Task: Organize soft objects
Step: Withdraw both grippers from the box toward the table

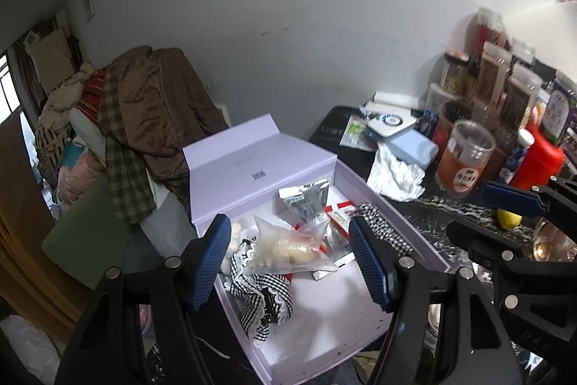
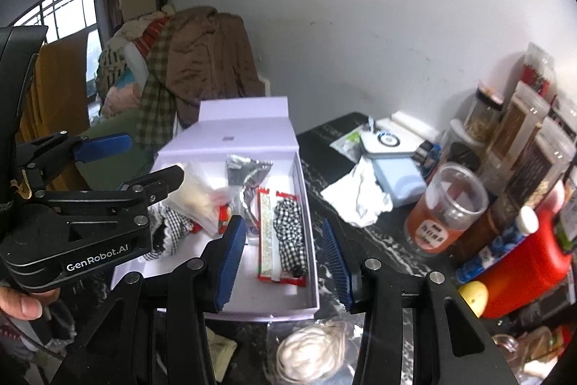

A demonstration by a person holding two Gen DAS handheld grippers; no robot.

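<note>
An open lavender box sits on the dark marbled table with its lid standing up behind. Inside lie a black-and-white checked cloth, a second checked cloth, a clear plastic bag, a silver packet and red-edged packets. My left gripper hovers open above the box's left half, holding nothing. My right gripper hangs open over the box's right side, also holding nothing. A bagged white cord bundle lies on the table in front of the box.
Jars, a red bottle, a blue case and a crumpled white cloth crowd the table's right side. A pile of clothes rises to the left of the box. A thumb shows on the left gripper's handle.
</note>
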